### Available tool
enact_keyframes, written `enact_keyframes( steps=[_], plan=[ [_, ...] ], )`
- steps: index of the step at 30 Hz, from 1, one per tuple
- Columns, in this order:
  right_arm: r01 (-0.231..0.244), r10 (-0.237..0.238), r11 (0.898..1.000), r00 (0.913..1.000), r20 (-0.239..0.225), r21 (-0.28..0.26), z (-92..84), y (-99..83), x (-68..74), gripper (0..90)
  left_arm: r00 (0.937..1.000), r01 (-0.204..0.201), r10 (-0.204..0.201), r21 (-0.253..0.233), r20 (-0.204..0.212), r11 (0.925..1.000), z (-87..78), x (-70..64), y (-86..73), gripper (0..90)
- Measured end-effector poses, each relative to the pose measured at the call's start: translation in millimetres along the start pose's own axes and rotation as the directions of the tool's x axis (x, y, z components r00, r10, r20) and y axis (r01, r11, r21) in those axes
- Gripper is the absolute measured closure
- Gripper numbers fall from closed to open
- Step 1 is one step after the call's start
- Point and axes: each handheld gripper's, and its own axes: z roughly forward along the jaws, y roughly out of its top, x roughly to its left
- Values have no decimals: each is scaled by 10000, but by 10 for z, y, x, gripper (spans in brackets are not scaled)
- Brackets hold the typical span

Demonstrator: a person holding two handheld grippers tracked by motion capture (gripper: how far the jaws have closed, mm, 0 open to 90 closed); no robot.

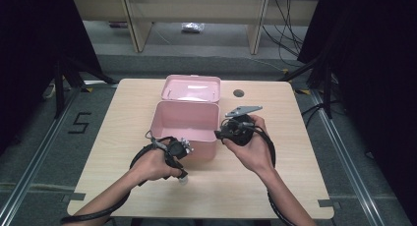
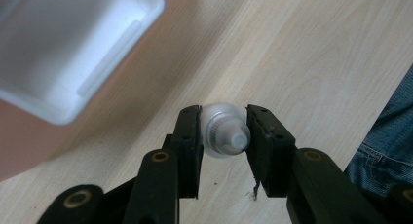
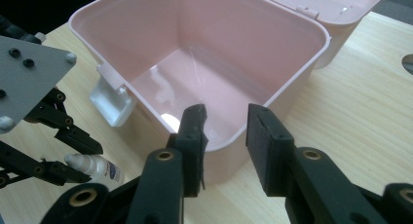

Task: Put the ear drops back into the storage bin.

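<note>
A lab-style recording room.
A pale wooden table (image 1: 275, 152) stands on grey carpet (image 1: 34, 152) with black tape marks (image 1: 80, 123), loose black cables (image 1: 285, 27) and dark curtains (image 1: 29, 49).

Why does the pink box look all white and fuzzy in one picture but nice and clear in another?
In the left gripper view the pink box sits very close and bright, so it blurs and washes out to white, while the small bottle between the pads is fairly sharp. In the right gripper view the box is in focus, with small shiny glare spots on its floor. The high view is dim around the table.
</note>
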Motion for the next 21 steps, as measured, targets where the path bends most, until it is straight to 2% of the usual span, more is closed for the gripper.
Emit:
enact_keyframes(
  steps=[1,2,7,8,9,11,14,20,21],
  plan=[
    [193,-193,9998,9998,-16,-85,6,1,-13,688,10000,0,0,0,0,10000,0,0,0,661],
    [-89,89,10000,10000,14,32,-3,-2,5,687,10000,-27,27,65,29,10000,-1,-5,15,664],
    [-21,20,9999,10000,40,112,-18,1,-7,687,9999,-149,149,198,-5,9997,-5,-13,36,679],
    [-229,229,9996,9997,-44,168,-22,-2,3,687,9999,-159,160,191,-17,9997,-5,-15,39,686],
    [-167,168,9997,9999,-40,152,-21,-3,-3,687,9983,-582,584,532,-14,9969,-34,9,43,695],
    [-171,171,9997,9998,-36,170,-21,-5,-4,686,9990,-439,441,390,-32,9983,-28,-1,37,707],
    [-175,175,9997,9998,9,189,-20,-7,-7,686,9982,-605,606,336,-24,9976,-31,-15,17,711],
    [-132,132,9997,9999,10,188,-11,-7,0,686,9978,-669,669,253,24,9974,-41,-12,4,713],
    [-8,8,9999,10000,-18,135,-5,-6,-9,685,9974,-715,714,287,39,9970,-47,-9,3,713]
  ],
)
